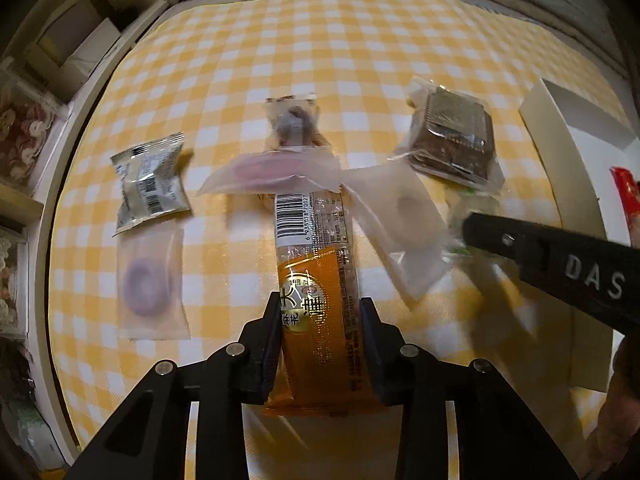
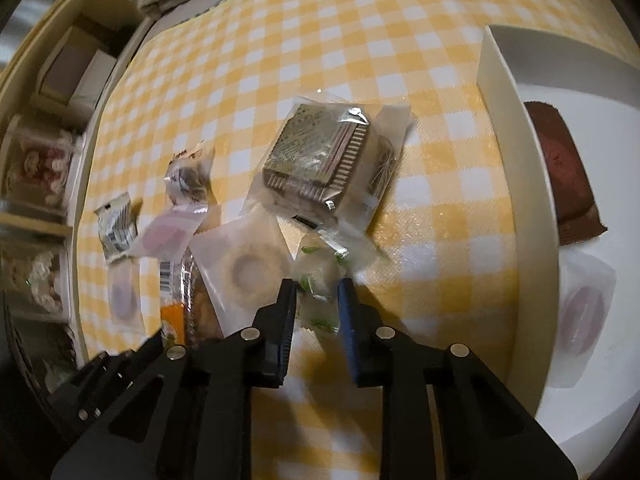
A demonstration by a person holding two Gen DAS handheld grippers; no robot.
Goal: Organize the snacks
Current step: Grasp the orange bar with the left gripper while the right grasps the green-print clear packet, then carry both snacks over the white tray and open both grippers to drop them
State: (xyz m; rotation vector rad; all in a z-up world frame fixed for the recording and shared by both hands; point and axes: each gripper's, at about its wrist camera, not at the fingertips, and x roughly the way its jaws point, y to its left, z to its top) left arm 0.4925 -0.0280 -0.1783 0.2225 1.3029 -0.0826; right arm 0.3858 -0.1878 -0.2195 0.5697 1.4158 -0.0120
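Observation:
My left gripper (image 1: pixel 320 312) is shut on a long orange snack pack (image 1: pixel 316 280) with a barcode, held over the checked tablecloth; the pack also shows in the right wrist view (image 2: pixel 176 312). My right gripper (image 2: pixel 318 292) has its jaws part open around a small clear packet with green print (image 2: pixel 320 280); I cannot tell whether they press it. Its finger (image 1: pixel 560 264) shows in the left wrist view. Nearby lie a brown biscuit pack (image 2: pixel 320 156), a frosted ring packet (image 2: pixel 248 268), a pink packet (image 2: pixel 168 236) and a silver packet (image 1: pixel 152 184).
A white box (image 2: pixel 516 184) at the right holds a dark red pack (image 2: pixel 560 172) and a purple ring packet (image 2: pixel 580 312). Another purple ring packet (image 1: pixel 148 284) lies at the left. Shelves (image 1: pixel 60 52) stand beyond the table's left edge.

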